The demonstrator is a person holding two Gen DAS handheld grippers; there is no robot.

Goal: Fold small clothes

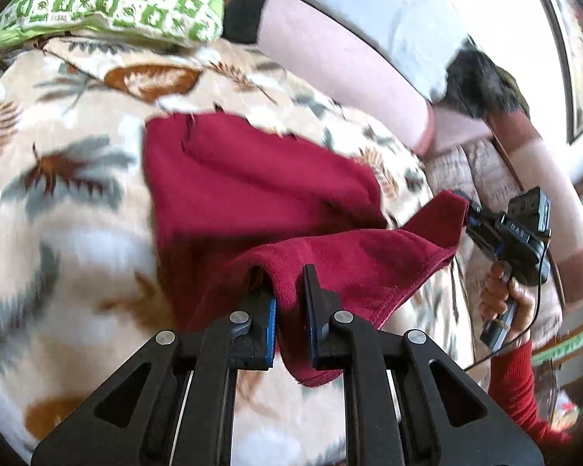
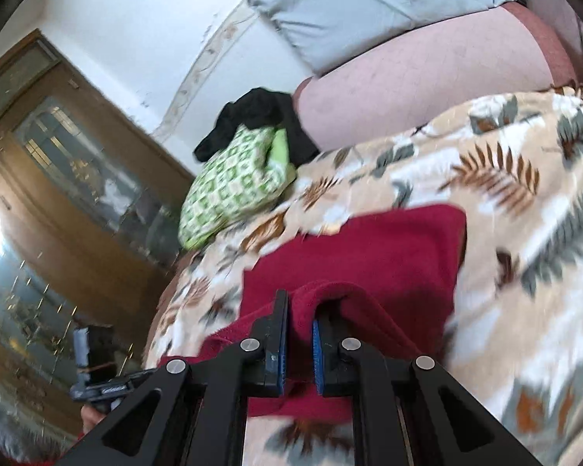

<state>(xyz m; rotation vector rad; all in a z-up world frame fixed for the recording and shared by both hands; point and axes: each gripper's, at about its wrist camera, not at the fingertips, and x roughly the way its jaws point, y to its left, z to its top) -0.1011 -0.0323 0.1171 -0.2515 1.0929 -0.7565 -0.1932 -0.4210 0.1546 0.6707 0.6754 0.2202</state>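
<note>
I have the left gripper (image 1: 290, 303) and right gripper (image 2: 300, 330) each clenched on a near corner of the red cloth (image 1: 252, 182), soft and limp, draped toward twelve o'clock across the leaf-print bed (image 1: 58, 194).

bed: leaf-print blanket (image 1: 77, 202) | on it: red garment (image 1: 252, 190), green-checked bundle (image 1: 112, 0)

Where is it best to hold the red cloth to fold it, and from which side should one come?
Probably at the two near corners of the red cloth, coming from its near edge, as both grippers do now. The left gripper and right gripper each pinch a bunched fold of the hem, while the far part lies flat on the leaf-print blanket, ready to be folded over.
</note>
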